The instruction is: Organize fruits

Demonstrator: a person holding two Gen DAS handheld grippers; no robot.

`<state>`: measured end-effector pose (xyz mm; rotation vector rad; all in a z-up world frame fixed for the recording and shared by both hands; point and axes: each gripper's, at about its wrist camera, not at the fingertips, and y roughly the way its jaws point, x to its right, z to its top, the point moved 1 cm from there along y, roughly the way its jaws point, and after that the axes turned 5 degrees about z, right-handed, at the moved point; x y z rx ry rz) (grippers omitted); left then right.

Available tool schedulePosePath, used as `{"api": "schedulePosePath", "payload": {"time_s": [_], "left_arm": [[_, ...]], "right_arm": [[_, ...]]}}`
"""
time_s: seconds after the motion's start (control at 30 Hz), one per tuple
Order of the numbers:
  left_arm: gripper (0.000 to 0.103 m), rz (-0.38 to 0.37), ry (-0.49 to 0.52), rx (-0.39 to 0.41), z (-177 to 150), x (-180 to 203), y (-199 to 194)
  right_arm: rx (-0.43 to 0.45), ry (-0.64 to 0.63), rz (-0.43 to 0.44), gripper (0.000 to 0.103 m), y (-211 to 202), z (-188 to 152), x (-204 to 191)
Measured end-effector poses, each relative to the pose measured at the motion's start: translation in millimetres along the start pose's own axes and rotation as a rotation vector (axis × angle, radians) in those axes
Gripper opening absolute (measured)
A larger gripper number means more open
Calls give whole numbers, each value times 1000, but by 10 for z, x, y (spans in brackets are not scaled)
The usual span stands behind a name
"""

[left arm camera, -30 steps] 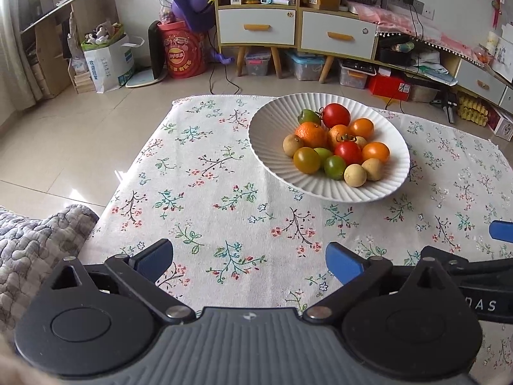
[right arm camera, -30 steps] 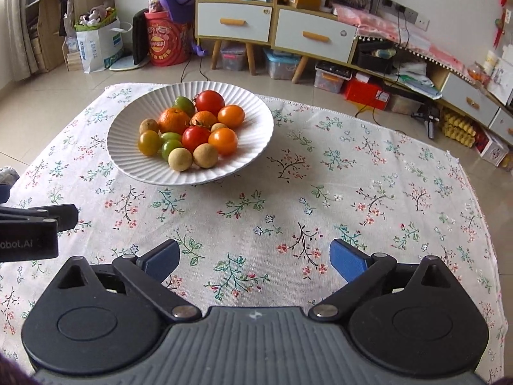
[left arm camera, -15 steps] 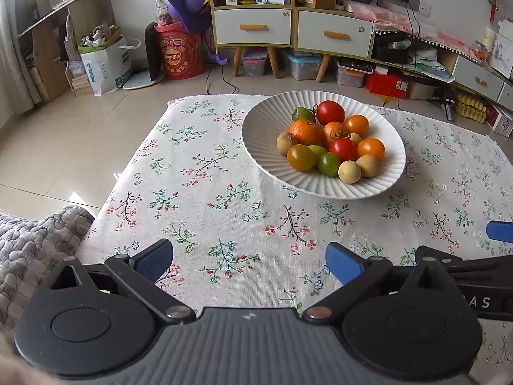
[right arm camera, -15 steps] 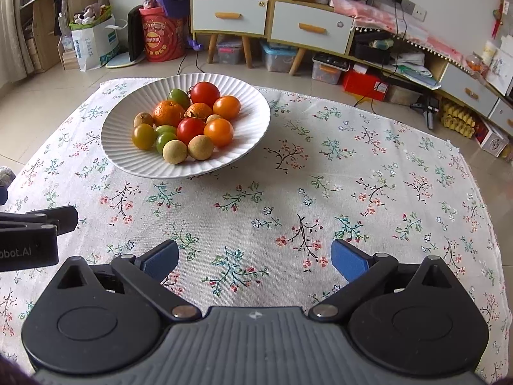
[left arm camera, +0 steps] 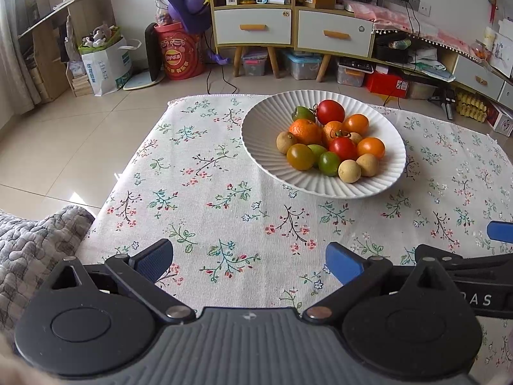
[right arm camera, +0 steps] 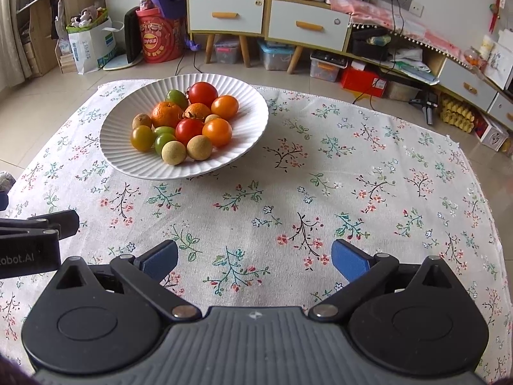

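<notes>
A white ribbed plate [left arm camera: 269, 128] [right arm camera: 128, 160] stands on a floral tablecloth [left arm camera: 198, 199] [right arm camera: 352, 176] and holds several fruits: red tomatoes [left arm camera: 331, 111] [right arm camera: 202, 93], oranges [left arm camera: 305, 131] [right arm camera: 166, 114], green and yellow tomatoes [left arm camera: 300, 156] [right arm camera: 142, 138] and pale longans [left arm camera: 349, 170] [right arm camera: 173, 152]. My left gripper [left arm camera: 249, 258] is open and empty, low over the cloth, well short of the plate. My right gripper [right arm camera: 255, 256] is open and empty, also near the front edge. Each gripper's side shows in the other's view.
A grey quilted cushion [left arm camera: 29, 243] lies at the table's left front corner. Beyond the table are a tiled floor, a red bucket [left arm camera: 179, 54], a paper bag [left arm camera: 105, 64], and a cabinet with drawers [left arm camera: 288, 29] [right arm camera: 269, 22] with boxes under it.
Both grippers have drawn back and lifted slightly, so the plate sits a little farther and higher in each view. Both stay open and empty.
</notes>
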<state>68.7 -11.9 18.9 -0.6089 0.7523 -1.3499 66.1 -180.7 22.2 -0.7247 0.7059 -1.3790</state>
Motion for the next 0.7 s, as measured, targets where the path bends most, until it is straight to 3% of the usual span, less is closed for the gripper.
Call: {"api": "schedulePosePath", "payload": {"time_s": [0.7], "left_arm": [[100, 36, -26, -19, 26, -15, 29]], "right_arm": [[18, 44, -15, 102, -14, 115, -61]]}}
